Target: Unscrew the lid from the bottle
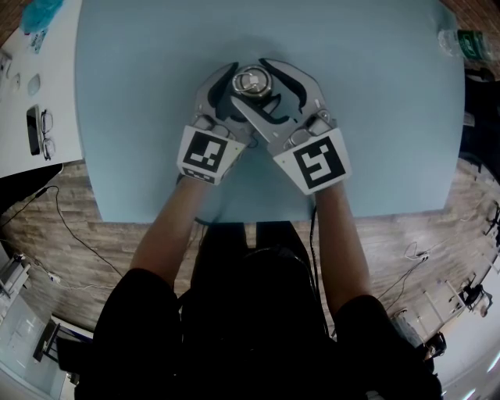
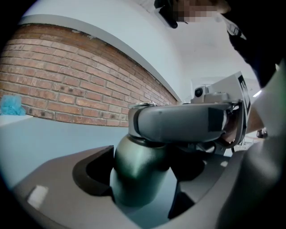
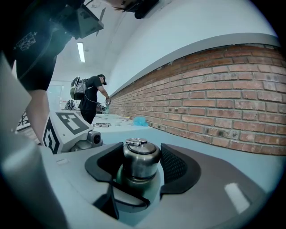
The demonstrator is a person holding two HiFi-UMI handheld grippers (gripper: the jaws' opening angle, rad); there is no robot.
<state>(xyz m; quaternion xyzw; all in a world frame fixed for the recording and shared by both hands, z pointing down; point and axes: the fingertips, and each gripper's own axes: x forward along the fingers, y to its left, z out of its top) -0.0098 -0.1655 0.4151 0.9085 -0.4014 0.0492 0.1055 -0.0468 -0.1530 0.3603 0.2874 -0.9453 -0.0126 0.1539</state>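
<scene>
A dark green metal bottle [image 2: 138, 165] stands upright on the light blue table [image 1: 375, 117], topped by a steel lid [image 1: 251, 78] with a ring. My left gripper [image 1: 244, 90] comes in from the lower left, and its jaws hug the bottle's body. In the left gripper view that gripper [image 2: 138, 179] presses the body from both sides. My right gripper [image 1: 248, 84] crosses above it from the lower right. In the right gripper view it [image 3: 142, 165] is closed round the lid [image 3: 140, 156], both pads against it. A black strap [image 3: 129, 194] hangs below the lid.
A white table on the left carries glasses and a phone [image 1: 39, 129]. A blue cloth [image 1: 39, 12] lies at the top left, and a plastic bottle [image 1: 461, 43] at the top right. A brick wall [image 3: 232, 103] runs behind the table, and a person [image 3: 91, 98] stands far off.
</scene>
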